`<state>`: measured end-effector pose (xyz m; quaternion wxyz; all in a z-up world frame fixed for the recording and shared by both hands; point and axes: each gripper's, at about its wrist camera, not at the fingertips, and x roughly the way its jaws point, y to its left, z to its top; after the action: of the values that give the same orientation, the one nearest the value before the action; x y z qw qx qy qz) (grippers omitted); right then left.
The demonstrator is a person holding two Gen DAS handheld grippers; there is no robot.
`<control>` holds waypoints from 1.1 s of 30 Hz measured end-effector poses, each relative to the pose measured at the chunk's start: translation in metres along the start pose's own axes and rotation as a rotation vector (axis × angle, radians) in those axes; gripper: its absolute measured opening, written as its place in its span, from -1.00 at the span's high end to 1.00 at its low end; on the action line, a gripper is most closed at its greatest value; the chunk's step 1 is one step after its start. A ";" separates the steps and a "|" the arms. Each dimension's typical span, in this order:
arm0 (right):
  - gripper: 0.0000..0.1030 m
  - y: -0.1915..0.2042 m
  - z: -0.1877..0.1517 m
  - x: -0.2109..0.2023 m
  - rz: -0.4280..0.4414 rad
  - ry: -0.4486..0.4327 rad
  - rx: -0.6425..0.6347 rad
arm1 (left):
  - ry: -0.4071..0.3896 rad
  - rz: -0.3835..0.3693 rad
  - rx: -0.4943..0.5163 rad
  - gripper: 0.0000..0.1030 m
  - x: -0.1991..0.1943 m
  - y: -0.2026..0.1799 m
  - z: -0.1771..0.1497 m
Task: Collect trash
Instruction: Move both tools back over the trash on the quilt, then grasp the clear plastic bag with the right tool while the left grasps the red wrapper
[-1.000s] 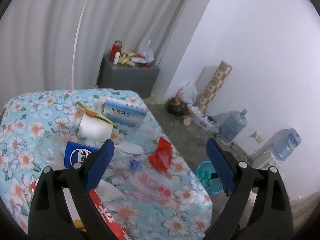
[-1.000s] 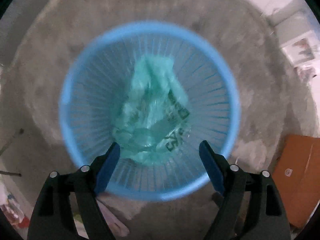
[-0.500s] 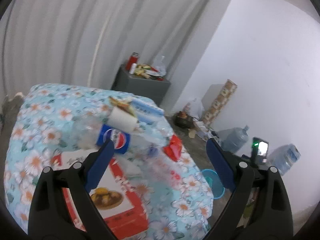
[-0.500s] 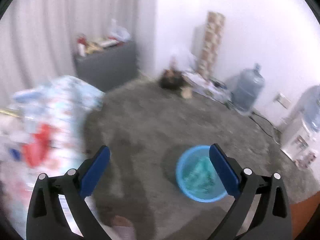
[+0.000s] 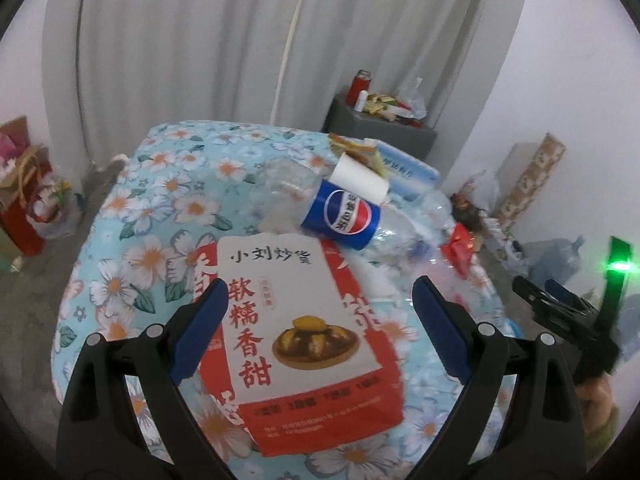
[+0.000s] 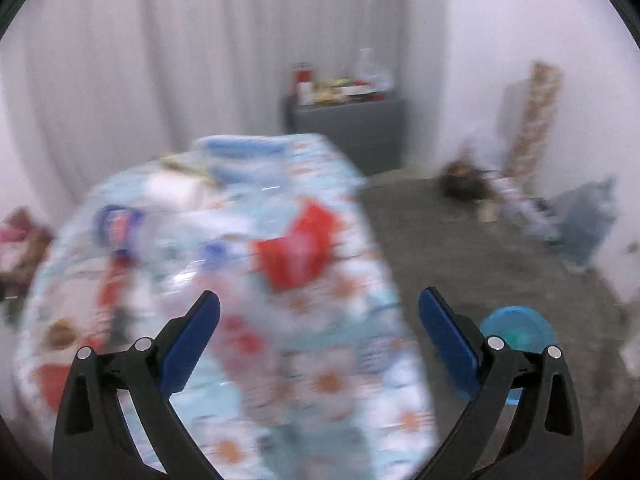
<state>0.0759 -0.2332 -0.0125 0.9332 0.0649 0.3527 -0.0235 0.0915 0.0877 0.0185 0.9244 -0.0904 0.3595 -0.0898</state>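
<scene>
- Hovering my left gripper [image 5: 316, 320], jaws apart and empty, over the red-and-white paper snack bag [image 5: 304, 340] on the floral tablecloth [image 5: 160, 216].
- My right gripper [image 6: 320, 332] gapes wide, empty.

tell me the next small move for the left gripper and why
Probably ease the left gripper down and close on the red and white snack bag. Its jaws stand open and empty, the bag lies flat on the floral cloth right between the fingers, nearer than the pepsi cup. The right gripper is open and empty too, with the blue bin on the floor beside the table.
</scene>
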 end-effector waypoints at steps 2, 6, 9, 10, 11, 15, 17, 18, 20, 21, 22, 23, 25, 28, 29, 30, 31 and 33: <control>-0.88 0.003 -0.006 0.000 0.077 -0.002 0.016 | -0.005 0.016 0.046 -0.72 0.007 -0.006 -0.001; -0.88 0.021 -0.008 0.018 0.117 0.077 -0.034 | 0.023 0.034 0.084 -0.72 0.023 -0.013 -0.003; -0.88 0.025 -0.007 0.043 0.184 0.133 -0.030 | 0.053 0.042 0.090 -0.72 0.032 -0.014 -0.004; -0.88 0.023 -0.005 0.053 0.219 0.156 -0.012 | 0.067 0.041 0.087 -0.72 0.037 -0.014 -0.005; -0.87 0.020 -0.003 0.064 0.253 0.176 0.011 | 0.075 0.041 0.081 -0.72 0.039 -0.014 -0.006; -0.61 0.011 0.002 0.099 0.346 0.260 0.092 | 0.096 0.042 0.069 -0.72 0.047 -0.013 -0.008; -0.45 0.009 0.003 0.114 0.378 0.309 0.117 | 0.104 0.046 0.071 -0.72 0.050 -0.014 -0.008; -0.32 0.009 0.002 0.119 0.385 0.324 0.124 | 0.106 0.047 0.071 -0.72 0.051 -0.013 -0.008; -0.16 0.009 -0.003 0.128 0.397 0.359 0.139 | 0.110 0.048 0.071 -0.72 0.052 -0.014 -0.008; -0.05 0.009 -0.005 0.129 0.394 0.367 0.139 | 0.110 0.047 0.072 -0.72 0.052 -0.014 -0.007; 0.00 0.009 -0.006 0.128 0.388 0.367 0.137 | 0.108 0.047 0.075 -0.72 0.052 -0.015 -0.006; 0.10 0.008 -0.008 0.126 0.382 0.362 0.131 | 0.105 0.046 0.080 -0.72 0.052 -0.016 -0.006; 0.27 0.007 -0.011 0.121 0.380 0.355 0.126 | 0.105 0.048 0.092 -0.72 0.052 -0.019 -0.004; 0.48 0.002 -0.016 0.113 0.387 0.350 0.124 | 0.102 0.038 0.111 -0.72 0.051 -0.026 0.000; 0.52 -0.001 -0.017 0.110 0.393 0.349 0.125 | 0.099 0.027 0.119 -0.72 0.050 -0.030 0.002; 0.55 -0.003 -0.019 0.108 0.400 0.350 0.128 | 0.094 0.011 0.128 -0.72 0.049 -0.034 0.005; 0.56 -0.005 -0.021 0.105 0.410 0.352 0.133 | 0.091 0.002 0.132 -0.72 0.048 -0.037 0.006; 0.57 -0.012 -0.023 0.098 0.445 0.354 0.155 | 0.084 -0.017 0.140 -0.72 0.046 -0.043 0.009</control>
<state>0.1329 -0.2414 -0.0956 0.8317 0.2151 0.4840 0.1666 0.1267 0.0359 0.0053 0.9116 -0.0249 0.3902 -0.1265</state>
